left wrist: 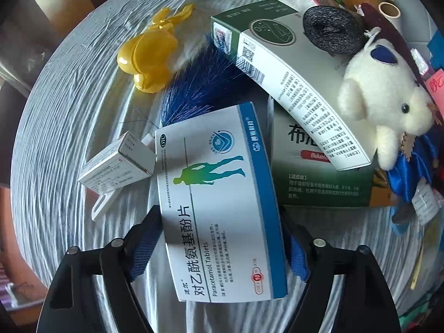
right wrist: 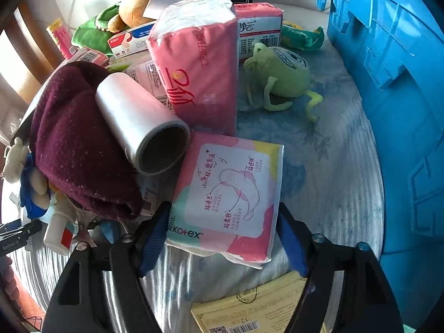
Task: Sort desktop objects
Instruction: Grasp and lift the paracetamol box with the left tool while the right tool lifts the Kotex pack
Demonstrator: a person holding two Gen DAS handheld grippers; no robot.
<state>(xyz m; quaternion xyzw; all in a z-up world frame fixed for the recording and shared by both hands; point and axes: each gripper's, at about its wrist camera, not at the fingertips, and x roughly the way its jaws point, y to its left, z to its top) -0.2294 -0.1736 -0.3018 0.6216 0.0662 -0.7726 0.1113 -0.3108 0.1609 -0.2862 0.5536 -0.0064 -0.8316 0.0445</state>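
a round table under a grey, wrinkled cloth (left wrist: 63, 116) carries the whole heap; beyond its far edge stands a big blue plastic crate (right wrist: 394, 88), on the right of my right-hand view.

the risks first. my left gripper (left wrist: 222, 252) straddles the white-and-blue paracetamol tablet box (left wrist: 219, 202), whose far end lies by the green-and-white ibuprofen carton (left wrist: 319, 177) and over the blue bristled brush (left wrist: 199, 91). if i lift at a tilt, i judge the far corner could drag the brush or nudge the long white-and-green medicine box (left wrist: 285, 77) that leans across the carton — and the white plush bear (left wrist: 388, 105) resting against it might roll off. the box is light cardboard; too hard a squeeze would crush it.

on the other side my right gripper (right wrist: 222, 238) brackets the pink soft pack of kotex pads (right wrist: 230, 197). its far corner sits tucked beneath the white roll with a cardboard core (right wrist: 144, 122), which leans on the maroon fleece cloth (right wrist: 80, 138). pulling the pack out could send that roll rolling toward the table's near edge. the wrapper is slippery film, so a shallow pinch may slide off.

both grippers stand fairly wide. the left blue pads (left wrist: 144, 249) sit right at the box's long sides, seemingly in contact. the right pads (right wrist: 154, 238) flank the pack, the far one apparently just clear of it.
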